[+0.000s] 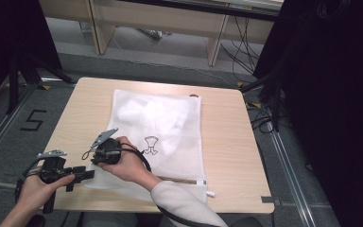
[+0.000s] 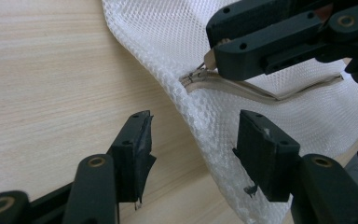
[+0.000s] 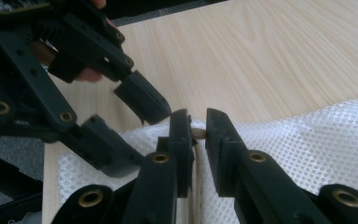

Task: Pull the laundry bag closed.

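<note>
Right gripper (image 3: 198, 133) pinches the zipper pull (image 2: 209, 59) of the mesh laundry bag (image 1: 170, 118), probably to unzip; left gripper (image 2: 193, 144), jaws wide, straddles the bag's corner, probably to anchor it.

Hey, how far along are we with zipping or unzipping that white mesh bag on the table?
Done: the white mesh laundry bag lies flat on the light wooden table, with the right gripper pinching the small beige zipper pull at the bag's corner. In hand: the left gripper sits open astride the bag's edge, not clamped. Left: bracing that edge and running the zip; I cannot tell whether it is opening or closing.
</note>
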